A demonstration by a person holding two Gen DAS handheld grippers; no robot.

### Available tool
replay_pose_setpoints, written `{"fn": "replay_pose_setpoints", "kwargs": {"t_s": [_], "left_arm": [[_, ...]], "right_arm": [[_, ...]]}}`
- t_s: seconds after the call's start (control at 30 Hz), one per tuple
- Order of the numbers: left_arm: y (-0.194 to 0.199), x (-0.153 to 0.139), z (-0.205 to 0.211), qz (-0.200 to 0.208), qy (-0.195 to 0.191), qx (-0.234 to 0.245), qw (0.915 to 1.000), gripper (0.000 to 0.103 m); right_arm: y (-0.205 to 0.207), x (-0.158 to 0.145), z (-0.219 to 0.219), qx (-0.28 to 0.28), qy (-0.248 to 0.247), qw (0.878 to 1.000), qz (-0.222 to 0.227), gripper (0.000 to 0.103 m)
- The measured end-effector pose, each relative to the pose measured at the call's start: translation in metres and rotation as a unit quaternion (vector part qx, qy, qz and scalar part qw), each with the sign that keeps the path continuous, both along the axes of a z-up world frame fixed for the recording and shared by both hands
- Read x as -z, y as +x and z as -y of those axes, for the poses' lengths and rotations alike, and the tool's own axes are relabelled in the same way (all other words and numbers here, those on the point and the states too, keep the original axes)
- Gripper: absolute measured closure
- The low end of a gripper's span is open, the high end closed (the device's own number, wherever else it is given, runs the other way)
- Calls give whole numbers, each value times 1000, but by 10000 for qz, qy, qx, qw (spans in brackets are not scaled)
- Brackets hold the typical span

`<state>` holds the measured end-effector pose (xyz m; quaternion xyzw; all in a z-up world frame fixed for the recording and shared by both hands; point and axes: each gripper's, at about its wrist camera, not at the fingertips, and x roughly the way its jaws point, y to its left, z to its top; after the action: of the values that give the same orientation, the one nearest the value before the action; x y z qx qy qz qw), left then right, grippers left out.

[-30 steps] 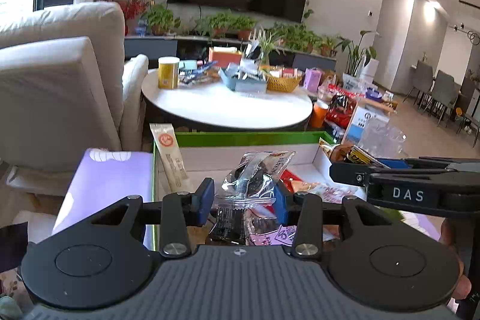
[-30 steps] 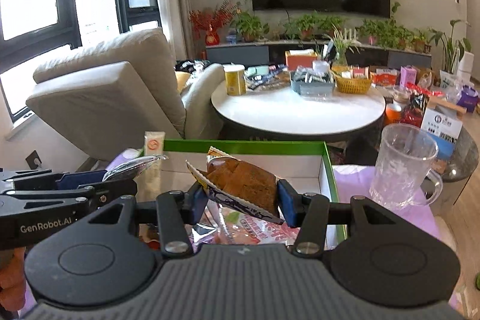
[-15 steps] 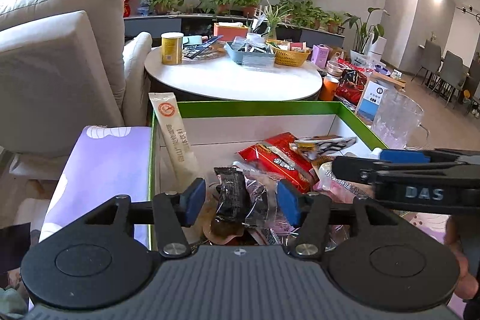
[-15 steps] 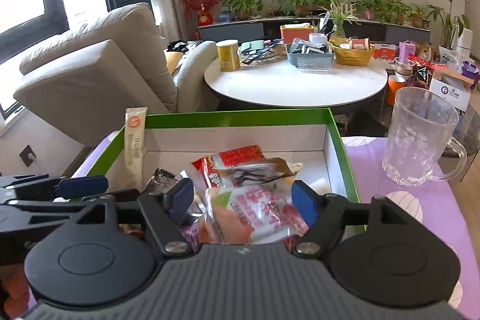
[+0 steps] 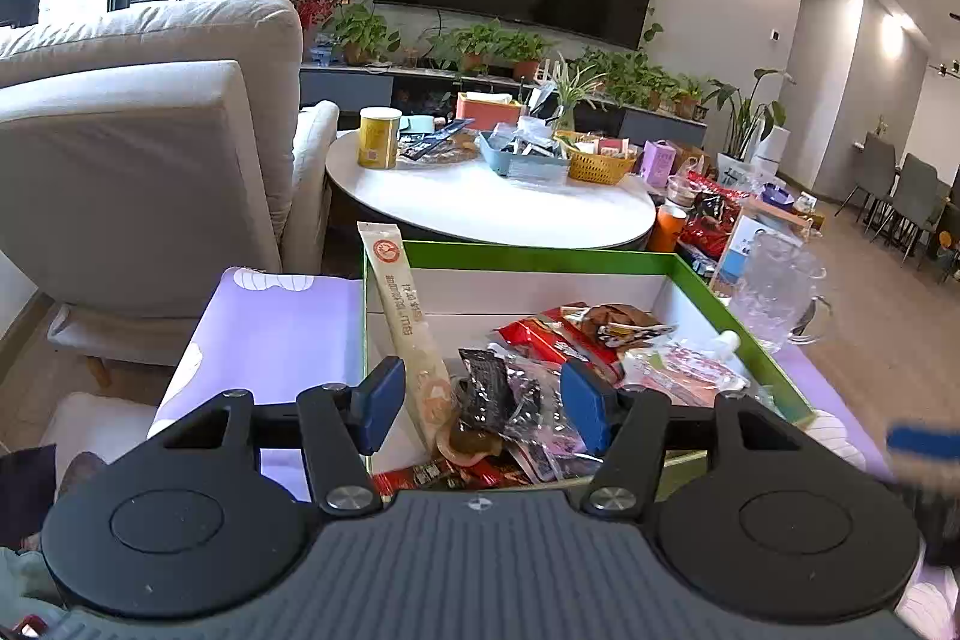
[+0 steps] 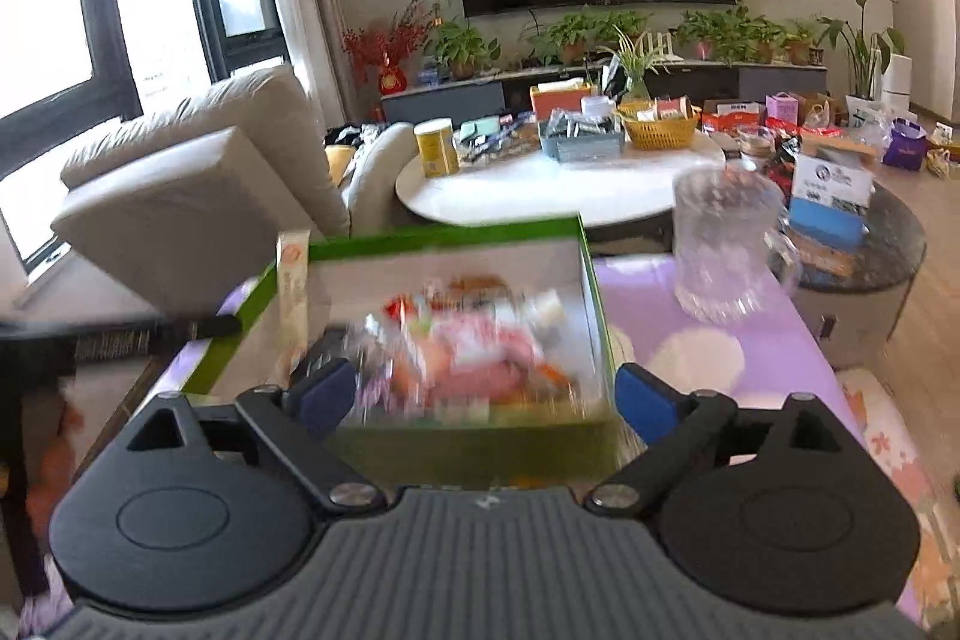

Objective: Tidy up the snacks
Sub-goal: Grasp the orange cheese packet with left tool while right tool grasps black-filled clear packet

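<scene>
While the purple cloth covers the table across the lower middle of both views, a green-rimmed box sits on it at centre frame, its white floor bare along the far wall. Snacks lie heaped in the near half of the box: red, black and clear wrappers, with a long beige stick pack leaning upright against the left wall, its top above the rim. To the right of the box, on open cloth, stands a glass mug, well apart from the rim.

In the left wrist view, the left tongs hang over the near end of the pile, jaws opening; a black wrapper lies between them, with neither pad pressing on it. In the right wrist view, which is blurred, the right tongs are spread wide before the box's near wall, holding nothing, with the snacks beyond them. The cloth to the right of the box, up to the mug, lies free.
</scene>
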<state>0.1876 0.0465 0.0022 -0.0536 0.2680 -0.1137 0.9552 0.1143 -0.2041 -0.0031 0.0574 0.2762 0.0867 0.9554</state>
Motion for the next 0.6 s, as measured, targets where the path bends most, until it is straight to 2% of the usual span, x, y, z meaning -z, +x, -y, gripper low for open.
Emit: {"fn": "replay_pose_setpoints", "kwargs": {"t_s": [0.1,0.3,0.43,0.6], "left_arm": [[-10,-3,1,25,-47,-12,10000,48],[-30,-5,5,48,-55,74,9999,48],[-40,-5,5,31,-40,106,9999,48],[-52,-6,-1,42,-64,32,10000,48]], "right_arm": [[-27,17,-4,49,-233,9993,-278,51],[-60,56,-16,33,-269,9939,-1073,51],[-68,69,-26,26,-260,9920,-1238,51],[-61,76,-44,-57,-486,9931,-1066,50]]}}
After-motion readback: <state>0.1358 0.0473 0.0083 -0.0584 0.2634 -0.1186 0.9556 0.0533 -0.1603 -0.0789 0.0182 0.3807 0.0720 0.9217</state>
